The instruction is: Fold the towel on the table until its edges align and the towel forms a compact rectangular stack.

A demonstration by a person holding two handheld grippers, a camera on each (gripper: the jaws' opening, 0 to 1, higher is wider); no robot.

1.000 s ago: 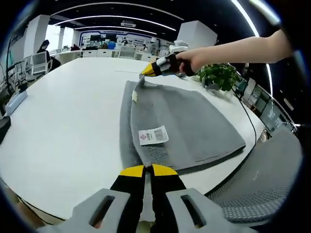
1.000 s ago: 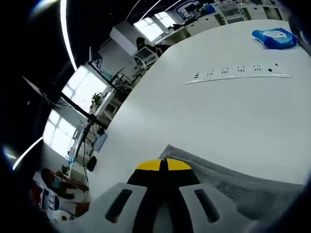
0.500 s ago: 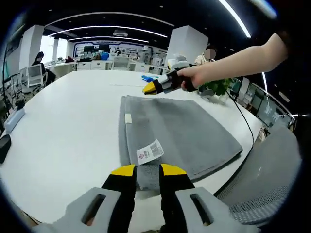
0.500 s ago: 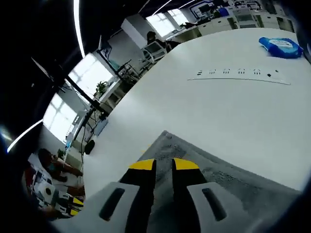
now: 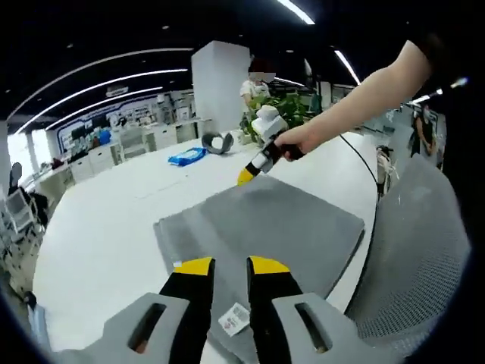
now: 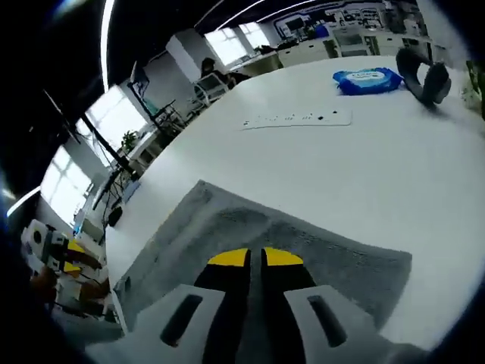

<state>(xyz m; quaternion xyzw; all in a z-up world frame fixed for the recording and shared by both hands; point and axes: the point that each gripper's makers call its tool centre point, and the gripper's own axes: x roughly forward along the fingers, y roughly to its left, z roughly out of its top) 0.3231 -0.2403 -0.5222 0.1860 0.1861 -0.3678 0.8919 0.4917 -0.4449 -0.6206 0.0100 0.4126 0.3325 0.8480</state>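
Towel (image 5: 261, 231) lies flat on the white table (image 5: 98, 227), grey, already doubled over with its upper layer sitting slightly inside the lower one, a white label (image 5: 234, 320) showing at the near end. Left gripper (image 5: 224, 265) hovers over that near end, its yellow-tipped jaws slightly apart and holding nothing. Right gripper (image 6: 255, 258) hangs over the far end, jaws with only a narrow gap between them, empty as well; in the left gripper view it points down at the far edge from the person's hand (image 5: 292, 142). By my reading, one fold is done and the grippers are between grasps. Next comes another fold: each gripper needs to pinch a corner along one short end, lift, and carry it across to meet the opposite edge squarely. A blue packet (image 6: 367, 80) sits well clear beyond.
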